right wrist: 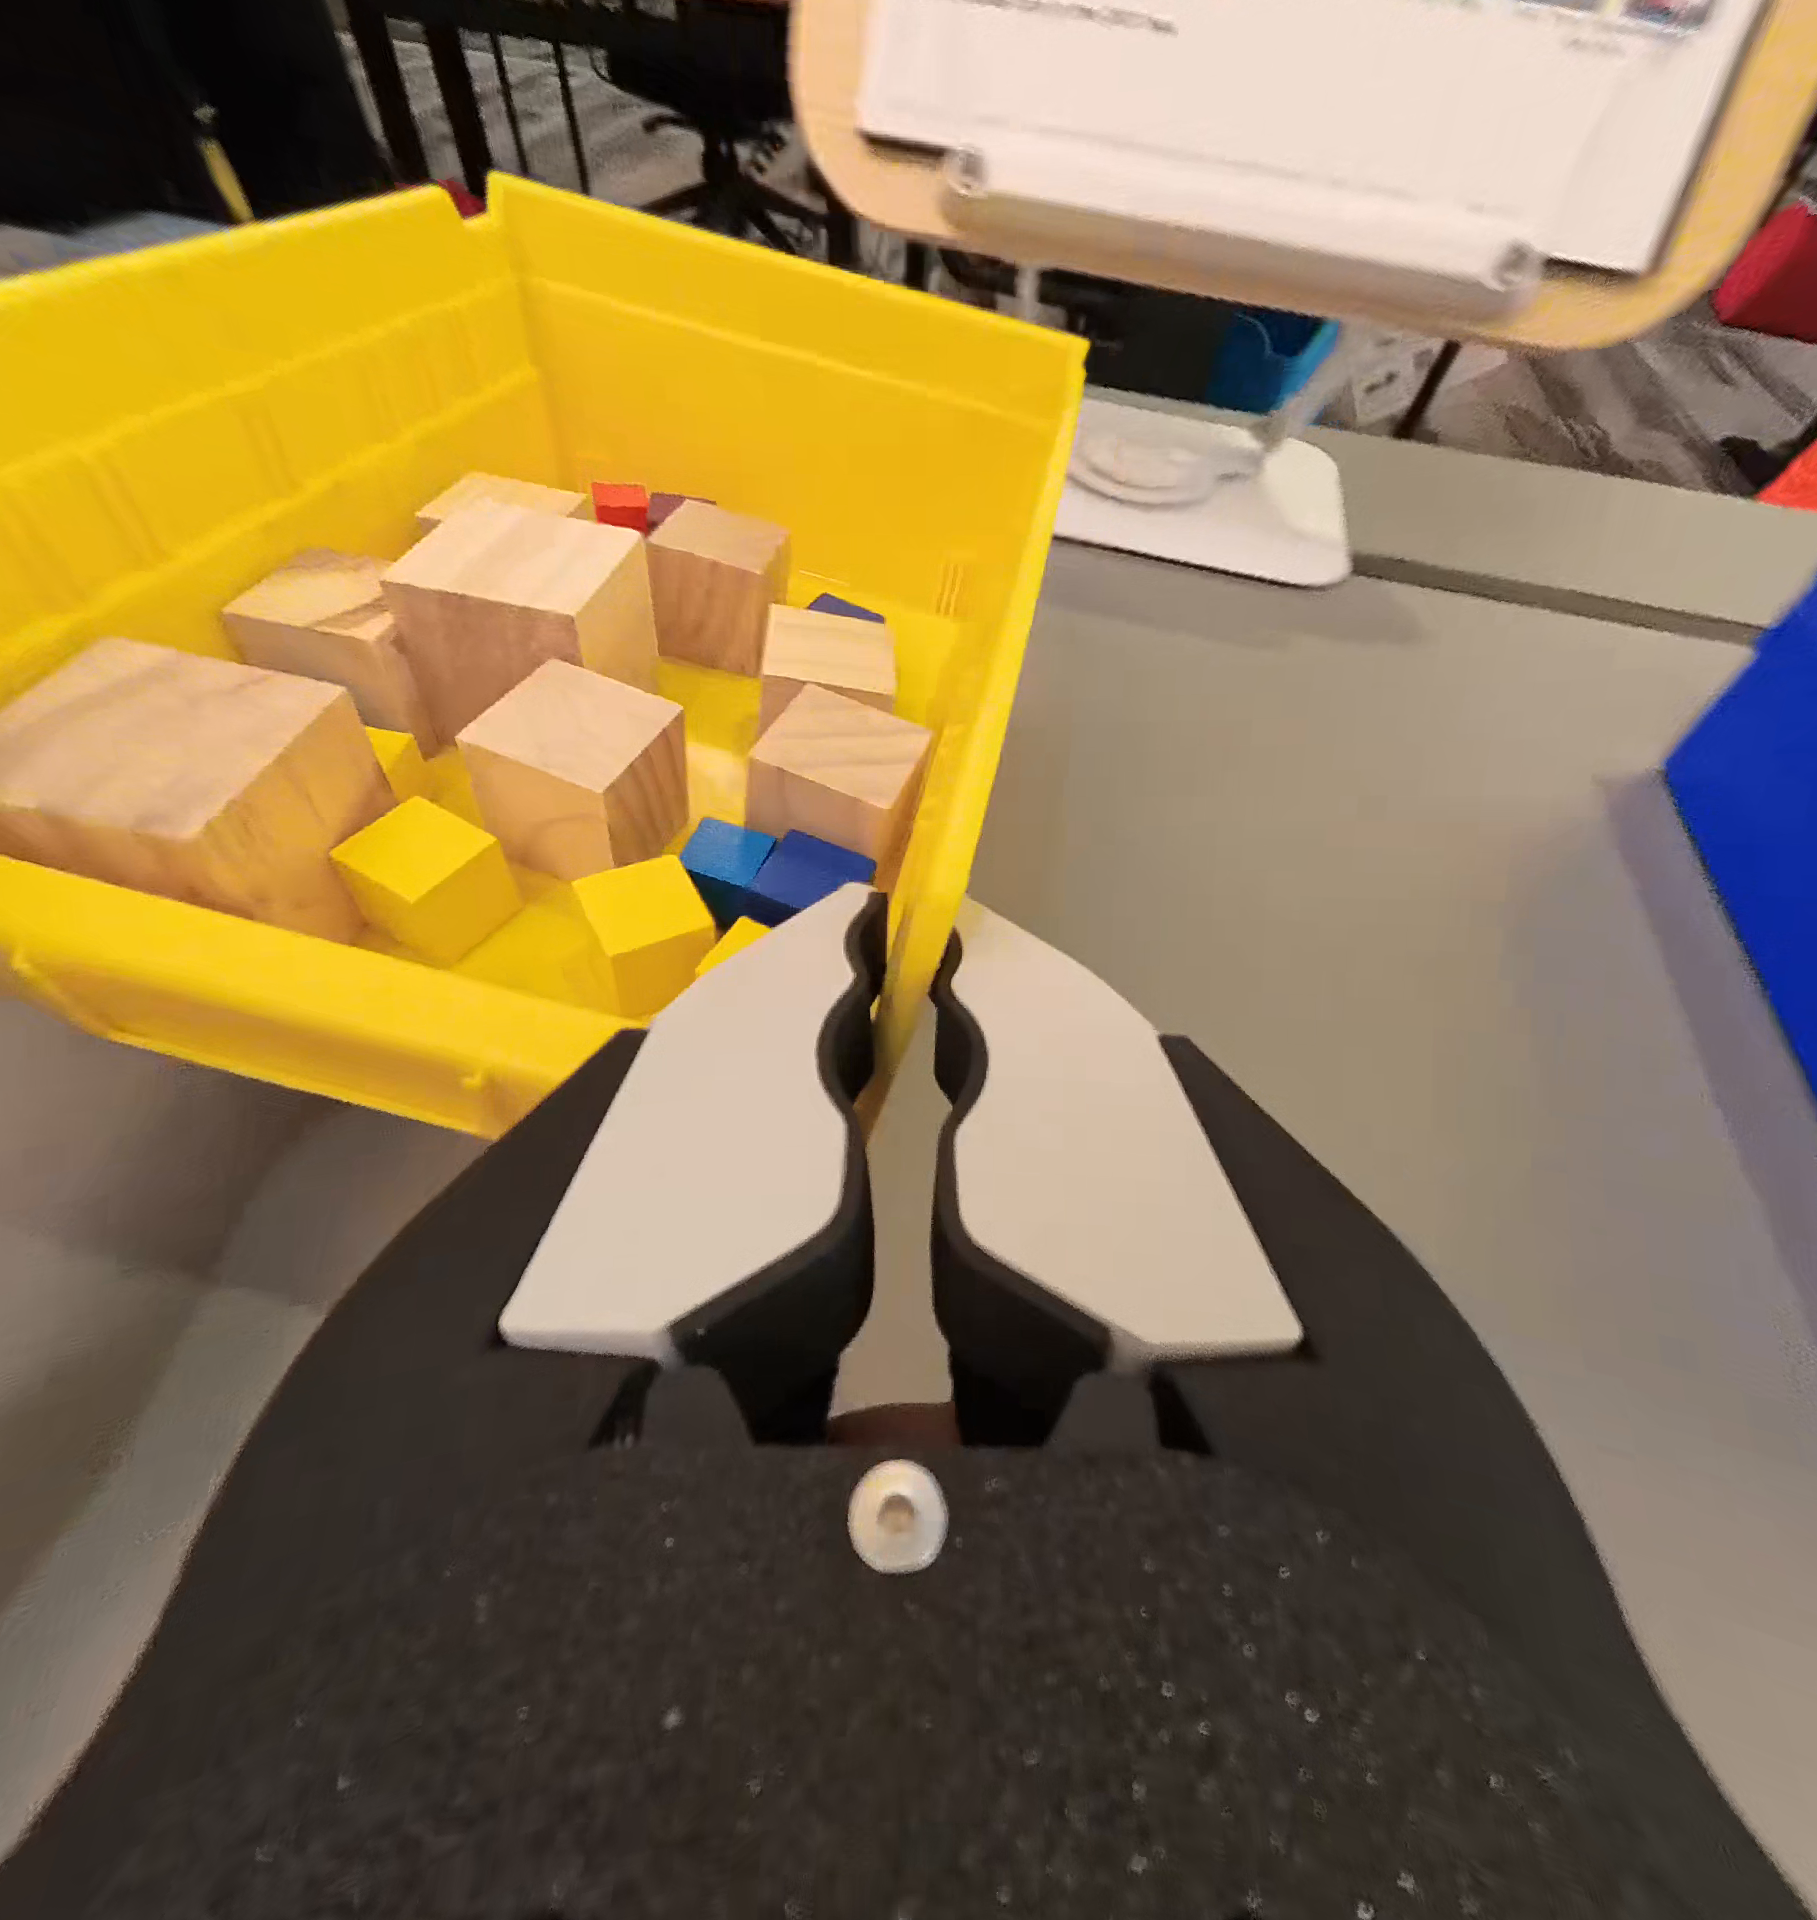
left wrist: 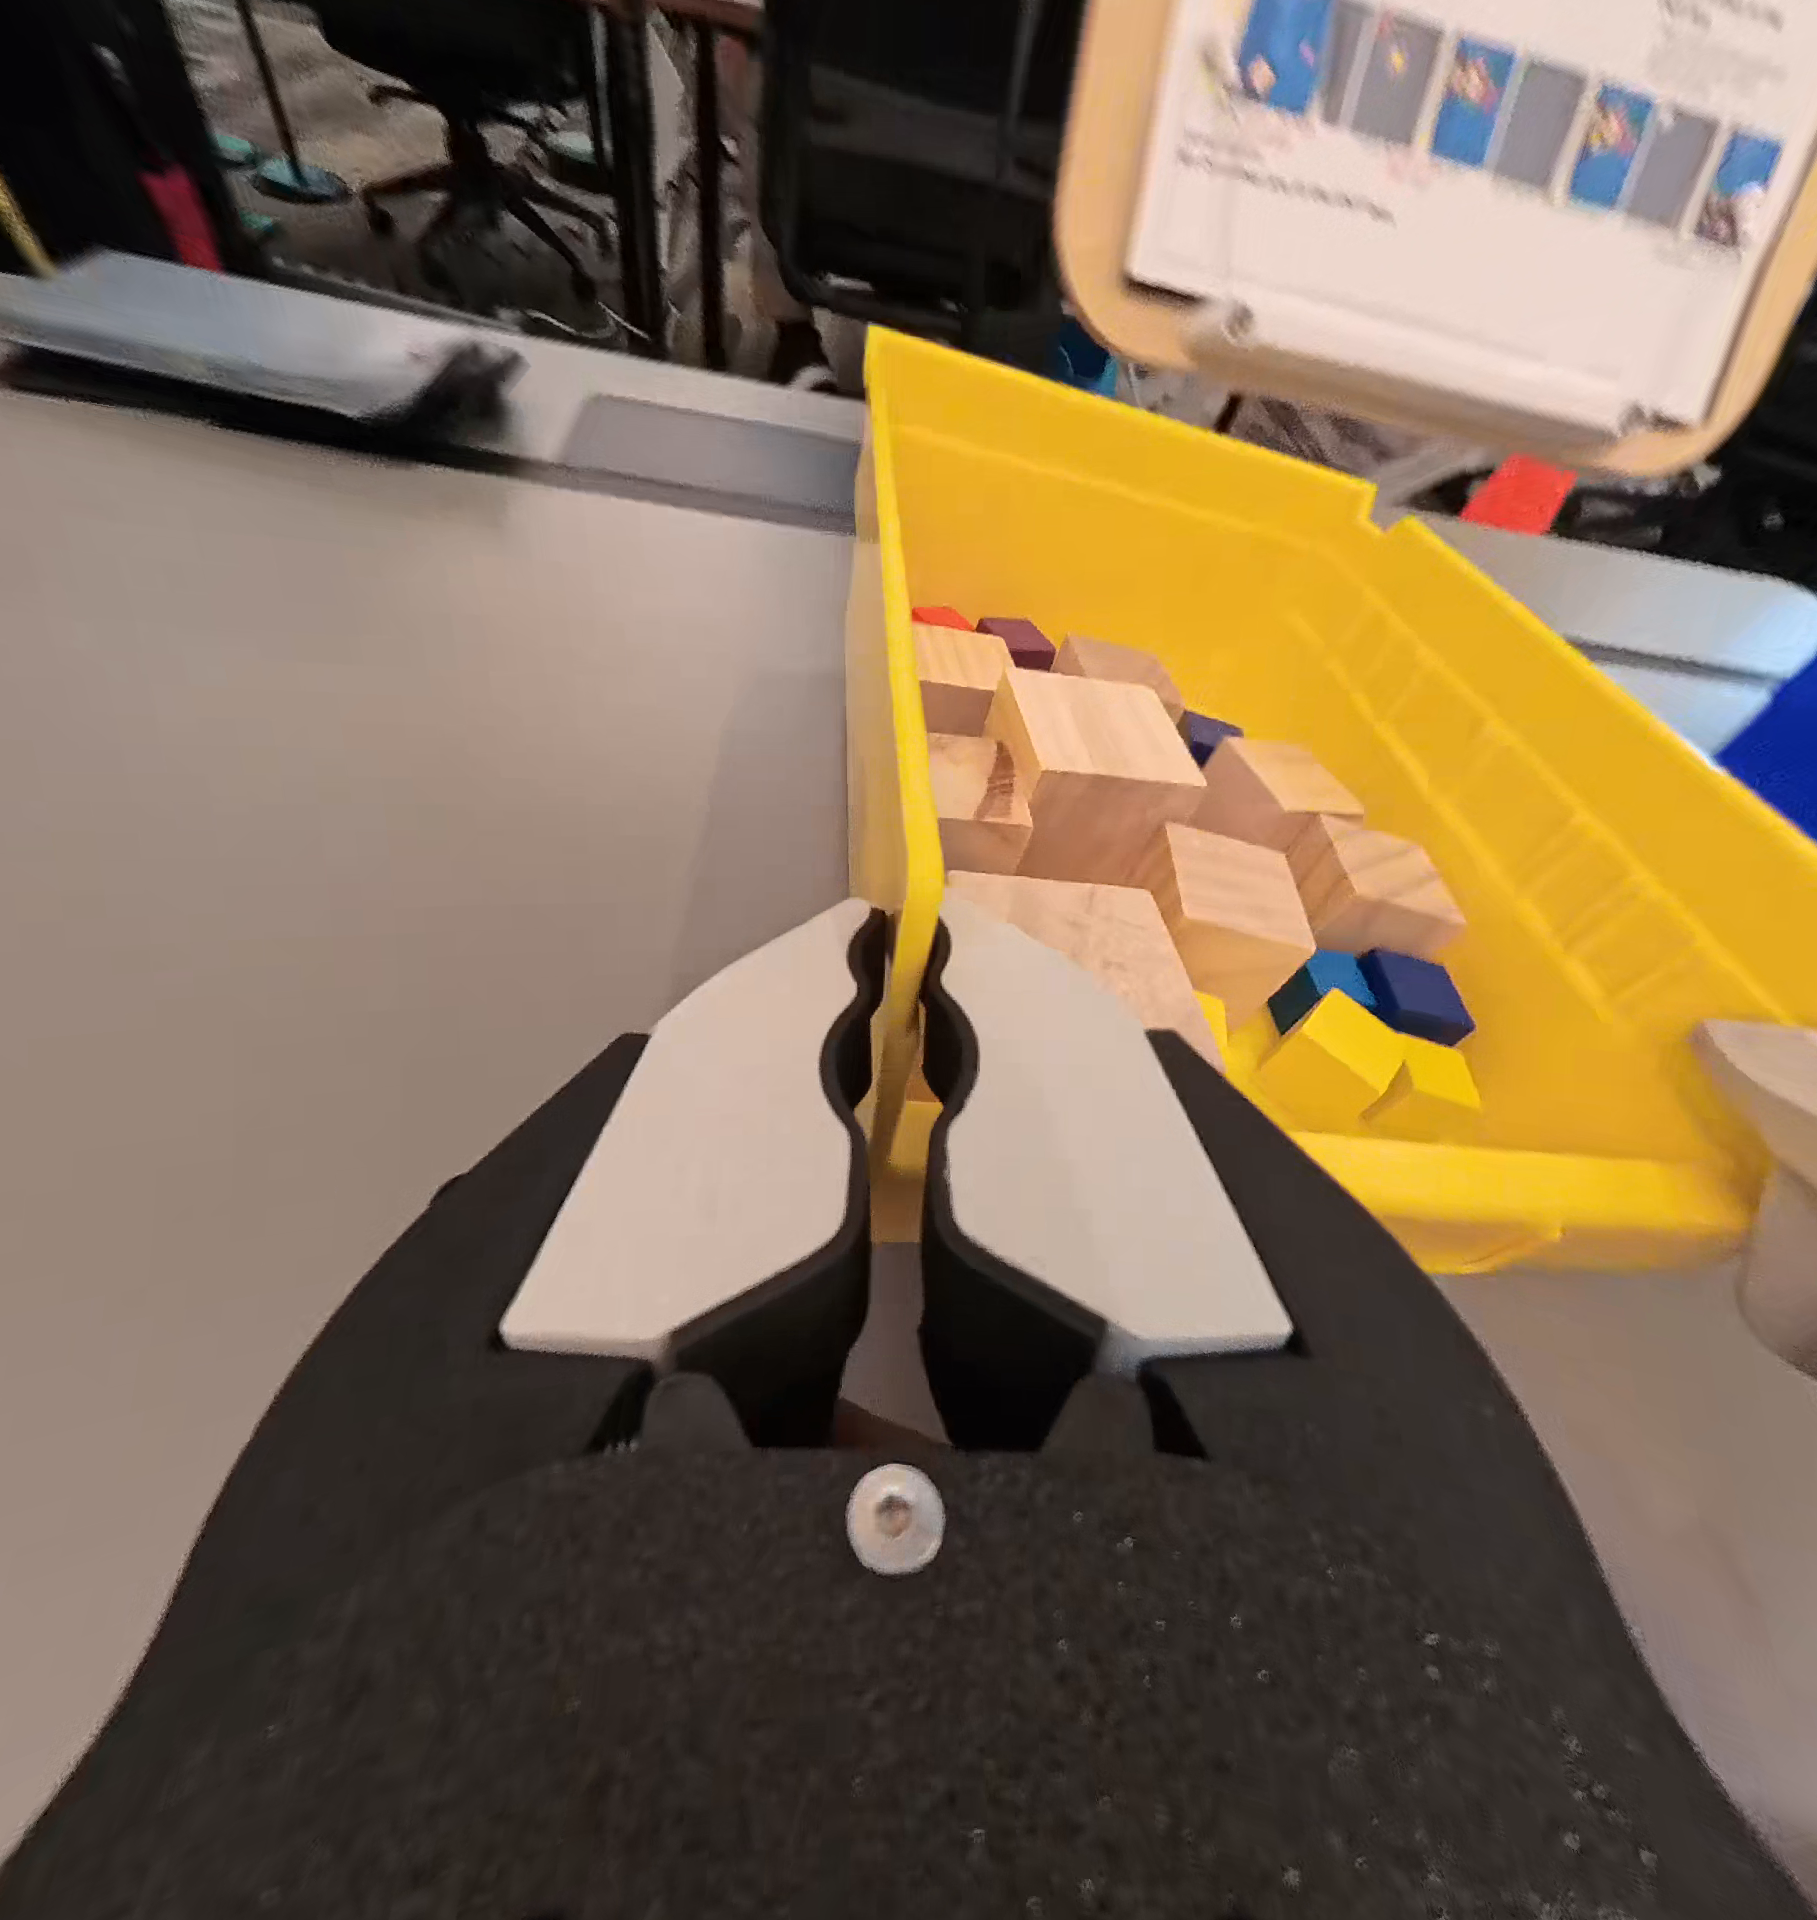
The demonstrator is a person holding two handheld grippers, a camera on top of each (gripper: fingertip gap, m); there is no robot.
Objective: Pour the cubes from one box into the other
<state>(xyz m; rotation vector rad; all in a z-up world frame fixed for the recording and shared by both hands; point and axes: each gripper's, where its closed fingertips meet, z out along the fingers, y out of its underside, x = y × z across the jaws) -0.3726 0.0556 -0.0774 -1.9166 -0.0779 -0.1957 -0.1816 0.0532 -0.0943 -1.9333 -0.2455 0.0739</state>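
A yellow box [left wrist: 1569, 790] holds several wooden cubes [left wrist: 1101, 769] and small yellow, blue, red and purple cubes. My left gripper [left wrist: 906, 966] is shut on the box's left side wall [left wrist: 899, 790], one pad on each face. My right gripper [right wrist: 909, 966] is shut on the box's right side wall [right wrist: 997, 665] in the same way. The box [right wrist: 260, 395] with its cubes [right wrist: 530, 613] shows in the right wrist view too. The right gripper's finger [left wrist: 1787, 1091] shows at the right edge of the left wrist view. A blue box [right wrist: 1797, 821] stands to the right.
The grey table [left wrist: 364, 831] lies under the box. A clipboard stand with a white sheet [right wrist: 1299, 125] stands behind the box on a white base [right wrist: 1205, 499]. A dark flat object [left wrist: 218, 343] lies at the table's far left. Chairs and clutter stand beyond the table.
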